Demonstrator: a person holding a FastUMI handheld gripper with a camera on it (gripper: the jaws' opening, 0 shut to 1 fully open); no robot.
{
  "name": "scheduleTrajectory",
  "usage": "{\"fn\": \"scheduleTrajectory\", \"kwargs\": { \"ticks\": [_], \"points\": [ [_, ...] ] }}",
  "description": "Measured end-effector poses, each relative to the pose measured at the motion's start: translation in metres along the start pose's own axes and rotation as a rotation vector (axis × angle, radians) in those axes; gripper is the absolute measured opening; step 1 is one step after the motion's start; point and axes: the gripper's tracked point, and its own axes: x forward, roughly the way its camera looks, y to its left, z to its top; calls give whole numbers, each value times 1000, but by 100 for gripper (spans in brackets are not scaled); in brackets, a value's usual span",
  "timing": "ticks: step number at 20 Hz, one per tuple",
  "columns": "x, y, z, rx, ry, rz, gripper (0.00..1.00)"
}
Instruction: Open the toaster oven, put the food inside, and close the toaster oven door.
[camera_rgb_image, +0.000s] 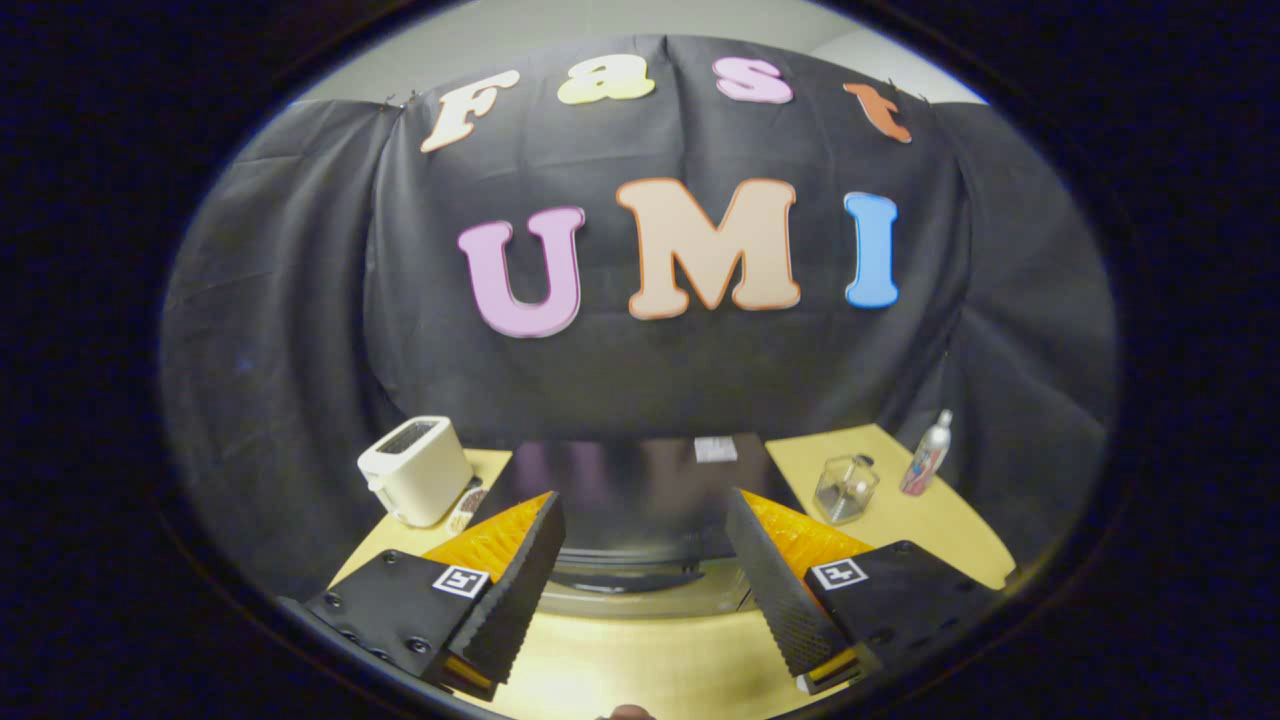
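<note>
Black cloth hangs as the booth's back wall, and below it we see a pale wooden table (900, 520) running across the scene. On that table, straight ahead of us, sits the toaster oven (640, 500), dark and shiny on top, with a small white tag on its far edge. Its door handle and silvery front edge show low down between our fingers, and the door looks closed as far as we can tell.

We hold the gripper (640, 585) above and in front of the oven, tilted downward so that we look over the oven's top. Its two fingers (520, 590) stand wide apart with nothing between them, one to each side of the oven's front; neither touches it.

Beyond the left finger, a white toaster (415, 470) stands at the table's left end, with a small patterned thing leaning just beside it. Beyond the right finger we see a small clear jar (845, 488), and near it, further right, a slim silver bottle (927, 455) standing upright.
</note>
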Motion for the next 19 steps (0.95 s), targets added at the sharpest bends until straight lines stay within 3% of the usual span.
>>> {"fn": "scheduleTrajectory", "kwargs": {
  "ticks": [10, 19],
  "points": [
    [-34, -16, 179, 22, -221, -22, 100],
    [-39, -22, 216, 22, -267, -26, 100]
  ]
}}
